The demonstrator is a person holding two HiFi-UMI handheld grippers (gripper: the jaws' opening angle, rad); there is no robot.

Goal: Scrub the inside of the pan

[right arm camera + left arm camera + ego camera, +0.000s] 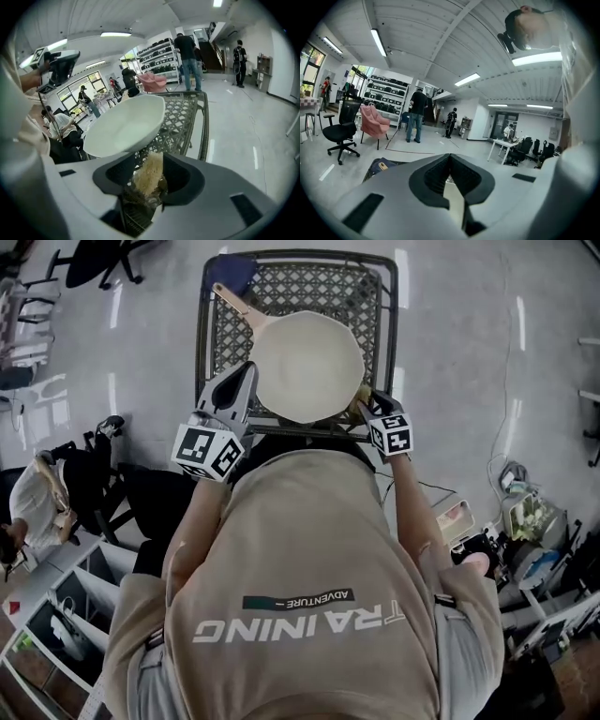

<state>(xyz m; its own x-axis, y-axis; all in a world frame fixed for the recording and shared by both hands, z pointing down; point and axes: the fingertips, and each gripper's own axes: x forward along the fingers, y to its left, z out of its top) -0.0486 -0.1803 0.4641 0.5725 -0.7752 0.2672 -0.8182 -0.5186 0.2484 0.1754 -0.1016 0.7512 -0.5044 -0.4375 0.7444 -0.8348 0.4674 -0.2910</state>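
A cream pan (309, 362) lies on a metal lattice table (361, 287), its handle (234, 304) pointing far left. In the right gripper view the pan (124, 124) looks tilted above the lattice (187, 117). My left gripper (246, 373) is at the pan's left rim. In its own view the left gripper (451, 176) is shut on a thin cream edge, the pan's rim. At the pan's near right rim, my right gripper (367, 401) stands open. A yellowish scrub sponge (147, 173) stands loose between the spread jaws of the right gripper (147, 161).
A dark blue thing (240, 274) lies at the table's far left corner, under the handle's end. My own torso (300, 596) hides the table's near edge. A seated person (37, 507) and a black office chair (98, 474) are on the left; boxes and cables (525, 521) on the right.
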